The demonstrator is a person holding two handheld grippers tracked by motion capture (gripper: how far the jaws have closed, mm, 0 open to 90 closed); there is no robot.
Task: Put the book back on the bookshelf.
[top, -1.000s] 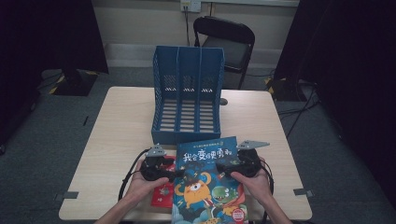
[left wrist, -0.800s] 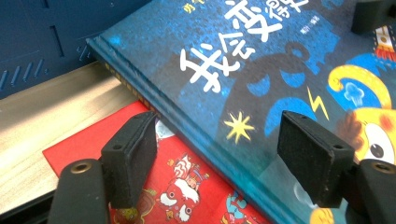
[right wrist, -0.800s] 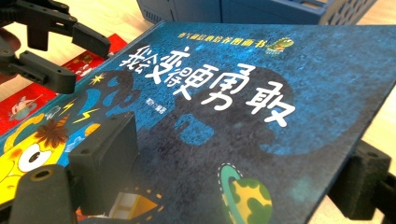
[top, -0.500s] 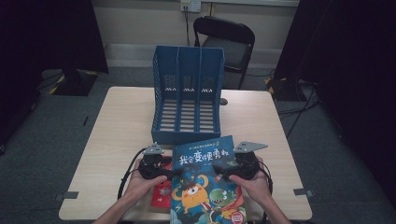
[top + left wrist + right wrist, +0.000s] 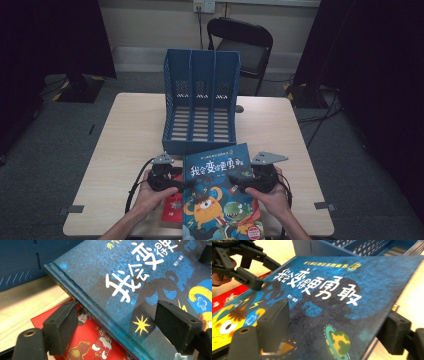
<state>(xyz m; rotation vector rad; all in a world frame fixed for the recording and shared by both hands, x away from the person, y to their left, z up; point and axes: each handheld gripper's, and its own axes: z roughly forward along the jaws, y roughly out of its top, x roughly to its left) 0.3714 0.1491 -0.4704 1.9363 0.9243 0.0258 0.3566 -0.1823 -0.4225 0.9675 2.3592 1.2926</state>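
Note:
A blue picture book point(image 5: 215, 195) with monsters on its cover lies tilted at the table's near edge, partly over a red book point(image 5: 173, 207). My left gripper point(image 5: 186, 184) straddles its spine edge. In the left gripper view the gripper point(image 5: 116, 325) is open, with one pad over the red book point(image 5: 85, 345) and the other on the blue cover point(image 5: 140, 277). My right gripper point(image 5: 232, 179) straddles the opposite edge. In the right gripper view it point(image 5: 334, 330) is also open, one pad on the cover point(image 5: 342, 290), one outside the edge. The left gripper point(image 5: 258, 272) shows across the book.
A blue three-slot file holder point(image 5: 200, 145) stands just beyond the book at mid-table, its slots open toward me. The wooden table point(image 5: 125, 140) has bare room left and right of it. A black chair point(image 5: 242, 45) stands behind the table.
The blue book and both grippers have shifted a little left and away from me, toward the file holder.

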